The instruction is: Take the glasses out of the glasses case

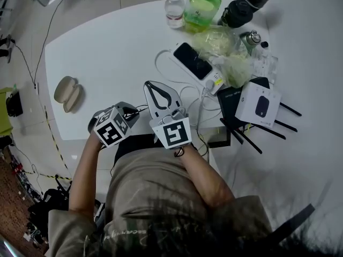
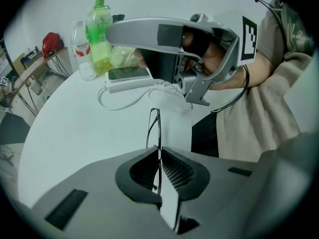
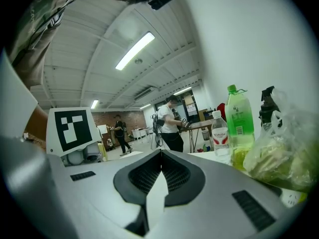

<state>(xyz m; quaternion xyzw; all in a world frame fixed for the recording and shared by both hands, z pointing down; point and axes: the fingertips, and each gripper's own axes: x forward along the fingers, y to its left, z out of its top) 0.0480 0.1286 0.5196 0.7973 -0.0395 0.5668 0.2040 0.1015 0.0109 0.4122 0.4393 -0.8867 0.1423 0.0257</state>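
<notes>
A beige glasses case (image 1: 67,93) lies on the white table (image 1: 107,52) at the left, apart from both grippers. Near the table's front edge, my left gripper (image 1: 130,113) is shut on the thin dark-framed glasses (image 2: 155,126). In the left gripper view I see them edge-on, sticking out ahead of the jaws of the left gripper (image 2: 159,151) above the tabletop. My right gripper (image 1: 148,84) is just to the right of the left one, and its grey body (image 2: 174,44) crosses the top of the left gripper view. The right gripper (image 3: 160,153) is shut with nothing in it.
A phone (image 1: 192,60) rests on a white power strip with looping cables (image 1: 187,98). At the back stand a green bottle (image 1: 201,5), a water bottle (image 1: 174,9) and a black flask (image 1: 249,3). A plastic bag (image 1: 220,42) and a white box (image 1: 258,103) are at the right.
</notes>
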